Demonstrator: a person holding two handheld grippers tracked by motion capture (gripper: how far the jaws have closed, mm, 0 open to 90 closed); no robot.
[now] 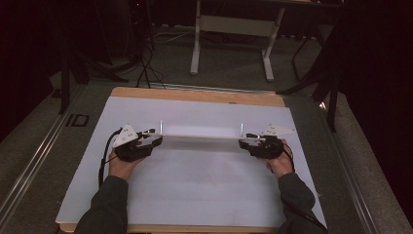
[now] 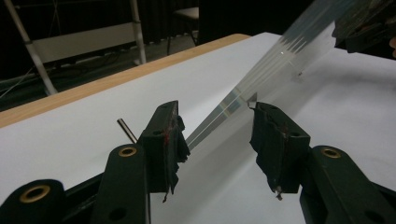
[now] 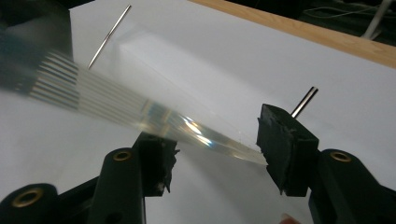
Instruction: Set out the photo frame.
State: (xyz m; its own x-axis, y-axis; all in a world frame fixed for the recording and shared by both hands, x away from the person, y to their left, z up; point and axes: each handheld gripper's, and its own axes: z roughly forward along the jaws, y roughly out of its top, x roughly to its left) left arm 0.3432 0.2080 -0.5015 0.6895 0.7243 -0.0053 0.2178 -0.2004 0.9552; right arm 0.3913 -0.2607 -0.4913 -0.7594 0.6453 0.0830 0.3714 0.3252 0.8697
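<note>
A long clear plate point(image 1: 200, 132) spans the middle of the white sheet point(image 1: 195, 190) from left to right. A thin upright metal pin stands at each of its ends, the left pin point(image 1: 161, 124) and the right pin point(image 1: 241, 127). My left gripper point(image 1: 157, 139) meets the plate's left end. In the left gripper view the plate point(image 2: 280, 56) tapers down between the jaws of that gripper point(image 2: 217, 121) and touches both pads. My right gripper point(image 1: 242, 142) is at the other end. In the right gripper view the plate point(image 3: 116, 98) lies across the jaws of that gripper point(image 3: 217, 130), against both pads.
The white sheet covers a wooden tabletop point(image 1: 195, 94) whose bare edge shows along the far side. A white desk frame point(image 1: 234, 44) and cables stand on the dark floor beyond. Both forearms come in from the near edge.
</note>
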